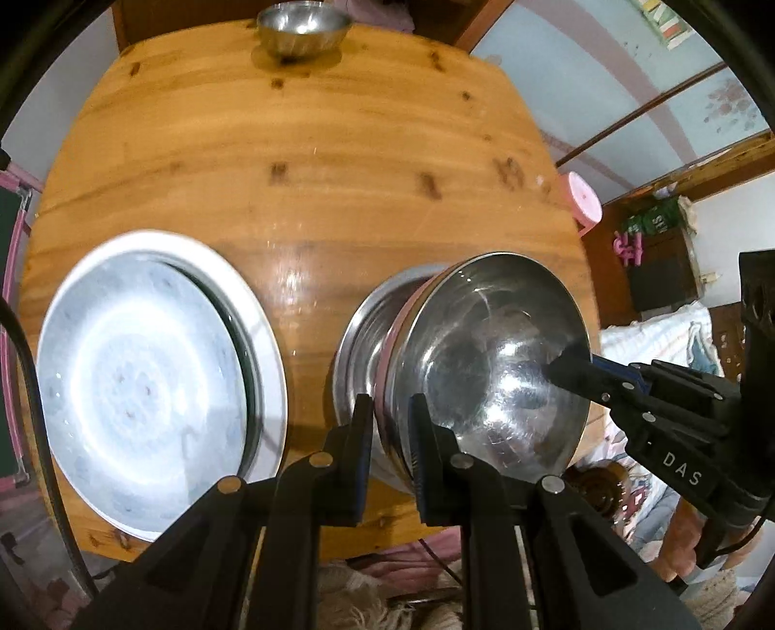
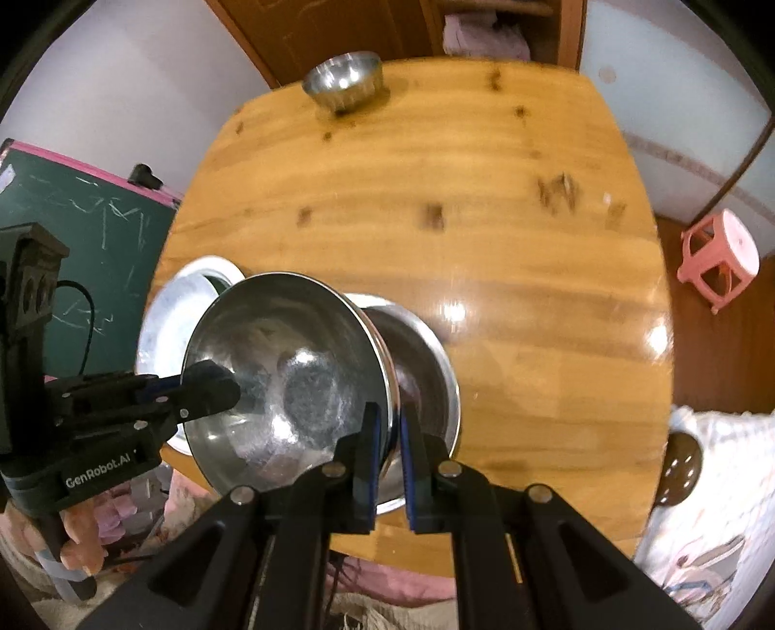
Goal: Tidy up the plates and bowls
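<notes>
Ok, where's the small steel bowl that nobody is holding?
The small steel bowl stands alone at the far edge of the wooden table, top centre in both wrist views, well away from the plates.

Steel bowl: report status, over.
Left gripper and right gripper both shut on the steel bowl rim, opposite sides. Bowl above a second bowl on the table. Nothing in the way.

bowl (image 1: 484, 358): silver | plate (image 1: 145, 387): white, blue pattern | table (image 1: 310, 160): knotty orange-brown
</notes>
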